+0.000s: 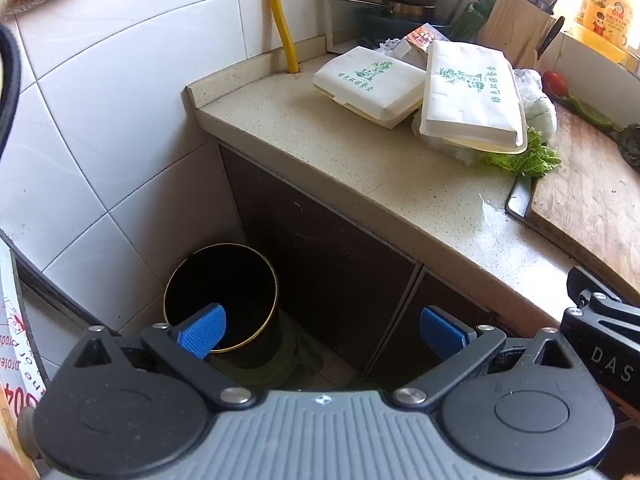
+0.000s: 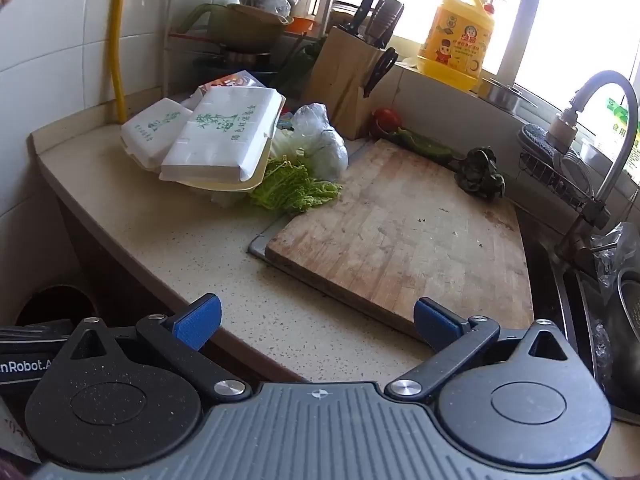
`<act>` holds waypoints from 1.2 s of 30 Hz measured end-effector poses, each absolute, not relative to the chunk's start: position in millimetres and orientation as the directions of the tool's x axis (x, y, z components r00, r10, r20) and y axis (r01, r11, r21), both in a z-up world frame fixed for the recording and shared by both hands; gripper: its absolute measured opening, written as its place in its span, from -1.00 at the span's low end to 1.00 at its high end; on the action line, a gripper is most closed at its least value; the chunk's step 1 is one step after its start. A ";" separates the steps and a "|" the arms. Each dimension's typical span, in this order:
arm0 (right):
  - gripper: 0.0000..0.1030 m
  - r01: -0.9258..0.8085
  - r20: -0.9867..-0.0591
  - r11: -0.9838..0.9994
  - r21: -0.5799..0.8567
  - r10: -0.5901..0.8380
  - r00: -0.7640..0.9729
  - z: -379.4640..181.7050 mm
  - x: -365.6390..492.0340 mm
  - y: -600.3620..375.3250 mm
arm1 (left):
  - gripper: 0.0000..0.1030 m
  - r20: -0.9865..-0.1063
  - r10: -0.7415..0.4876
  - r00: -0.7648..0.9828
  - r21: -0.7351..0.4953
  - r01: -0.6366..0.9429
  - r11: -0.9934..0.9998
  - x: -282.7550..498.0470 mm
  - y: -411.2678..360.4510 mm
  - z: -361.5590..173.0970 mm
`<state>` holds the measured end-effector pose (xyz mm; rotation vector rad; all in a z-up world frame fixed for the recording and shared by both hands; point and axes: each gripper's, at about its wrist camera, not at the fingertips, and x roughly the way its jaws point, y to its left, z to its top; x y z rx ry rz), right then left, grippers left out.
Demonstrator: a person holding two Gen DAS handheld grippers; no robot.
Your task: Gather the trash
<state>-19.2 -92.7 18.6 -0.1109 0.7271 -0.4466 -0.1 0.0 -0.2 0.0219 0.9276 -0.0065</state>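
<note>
Fingers (image 1: 202, 330) of both grippers spread wide, empty; foam boxes (image 2: 218, 140) bear green bamboo print; "DAS" on right gripper (image 1: 608, 356)

The right gripper (image 2: 316, 322) hung over the counter (image 2: 192, 248) with its blue jaws spread wide and nothing between them. Ahead of its right finger lay a worn wooden cutting board (image 2: 404, 236). Further ahead, to the left, two white foam takeout boxes (image 2: 208, 140) leaned on each other, with green cabbage leaves (image 2: 292, 188) tucked under the nearer one. Far right stood the tap (image 2: 612, 136).
</note>
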 end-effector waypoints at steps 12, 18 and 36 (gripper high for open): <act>1.00 0.328 -0.634 0.915 -0.234 -0.399 0.663 17.9 -22.3 -87.1 | 0.97 -0.808 0.024 0.589 0.025 -0.006 1.000 0.6 -2.1 -0.9; 1.00 0.330 -0.641 0.918 -0.220 -0.391 0.661 18.0 -24.4 -87.7 | 0.96 -0.807 0.040 0.590 0.049 -0.002 0.999 -0.8 -2.9 -4.0; 1.00 0.326 -0.652 0.927 -0.185 -0.364 0.665 17.6 -34.6 -85.0 | 0.77 -0.812 0.124 0.570 0.154 0.005 0.988 -16.6 -7.9 -4.0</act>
